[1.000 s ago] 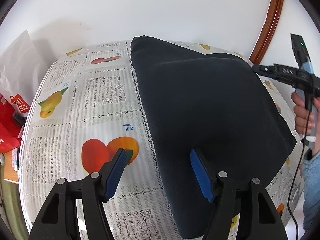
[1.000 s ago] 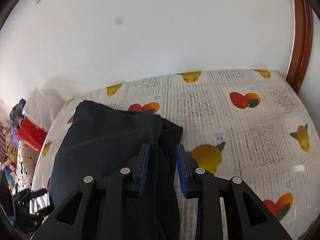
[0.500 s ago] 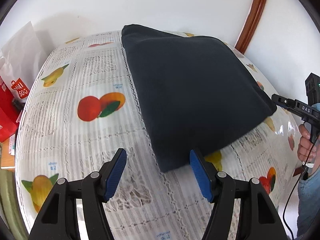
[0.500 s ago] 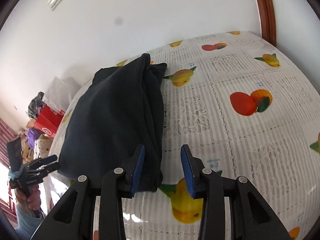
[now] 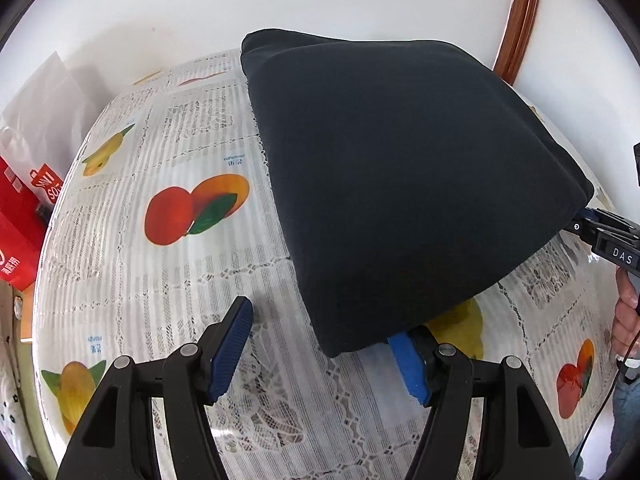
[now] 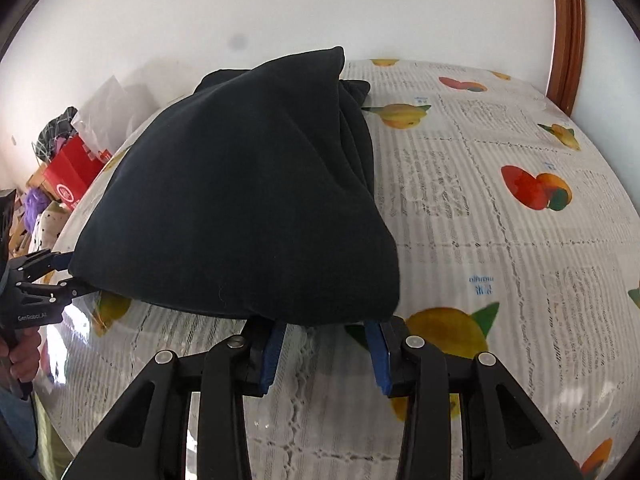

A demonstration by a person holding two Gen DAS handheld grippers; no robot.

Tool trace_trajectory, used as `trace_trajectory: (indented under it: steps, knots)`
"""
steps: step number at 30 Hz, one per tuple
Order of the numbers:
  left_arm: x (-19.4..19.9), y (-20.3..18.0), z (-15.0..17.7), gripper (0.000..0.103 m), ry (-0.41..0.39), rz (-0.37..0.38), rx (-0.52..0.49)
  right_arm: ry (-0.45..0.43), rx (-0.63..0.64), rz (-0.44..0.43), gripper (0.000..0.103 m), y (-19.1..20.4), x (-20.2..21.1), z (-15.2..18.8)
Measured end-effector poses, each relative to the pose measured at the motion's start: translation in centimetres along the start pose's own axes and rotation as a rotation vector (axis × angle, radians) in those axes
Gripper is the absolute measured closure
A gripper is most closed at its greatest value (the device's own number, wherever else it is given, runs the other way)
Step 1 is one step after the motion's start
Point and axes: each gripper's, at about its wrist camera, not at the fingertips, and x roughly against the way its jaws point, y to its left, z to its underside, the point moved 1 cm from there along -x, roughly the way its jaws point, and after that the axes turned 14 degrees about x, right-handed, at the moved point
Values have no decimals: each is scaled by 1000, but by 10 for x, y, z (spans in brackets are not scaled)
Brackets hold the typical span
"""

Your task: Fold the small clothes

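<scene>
A dark navy folded garment [image 5: 400, 168] lies on the fruit-print tablecloth [image 5: 168, 280]. My left gripper [image 5: 320, 324] is open at the garment's near corner. Its left finger [image 5: 230, 344] stands free on the cloth, and the tip of its right finger [image 5: 408, 364] is tucked under the corner. In the right wrist view the garment [image 6: 240, 200] hangs over both blue pads of my right gripper [image 6: 325, 326], which is open, with bare tablecloth showing in the gap. The right gripper [image 5: 600, 236] also shows at the garment's right corner.
Red shopping bags [image 5: 20, 216] and a white plastic bag [image 5: 44, 96] stand off the table's left side. A white wall and a brown wooden frame [image 5: 520, 12] lie behind. A person's hand [image 5: 626, 320] holds the right gripper's handle. Clutter [image 6: 68, 168] is piled beyond the table.
Both grippers have come down to the garment's near edge, and its corners now cover their fingertips. The right jaws stand wider than a second ago.
</scene>
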Motion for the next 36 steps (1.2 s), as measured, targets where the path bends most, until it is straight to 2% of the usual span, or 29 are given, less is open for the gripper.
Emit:
trace_trajectory:
  steps: [4, 7, 11, 14, 17, 20, 23, 26, 28, 32, 36]
  knots:
    - [-9, 4, -13, 37, -14, -6, 44, -16, -59, -2, 65, -4, -11, -14]
    - [-11, 5, -18, 37, -31, -14, 75, -16, -82, 35, 65, -1, -18, -23]
    - [-8, 4, -13, 39, -23, -22, 103, 10, -111, 61, 65, 2, -17, -25]
    - [0, 5, -2, 39, -16, -14, 118, 14, -142, 31, 65, 0, -4, -18]
    - [14, 7, 10, 39, -17, 29, 134, -22, -135, 61, 65, 0, 21, -12]
    - [28, 7, 10, 39, -55, 55, 132, -81, -117, 99, 65, -1, 48, -13]
    - [39, 9, 2, 39, -93, 91, 153, -141, -114, 78, 65, -1, 62, -24]
    - [41, 9, -12, 39, -125, 103, 168, -181, -112, 62, 65, -2, 58, -36]
    - [34, 10, -21, 39, -126, 77, 172, -142, -115, 78, 65, -4, 43, -41]
    - [18, 14, -19, 39, -74, 21, 174, -45, -118, 138, 65, -12, 18, -34]
    - [12, 20, -11, 39, -57, 30, 194, -49, -123, 139, 63, -11, 25, -21]
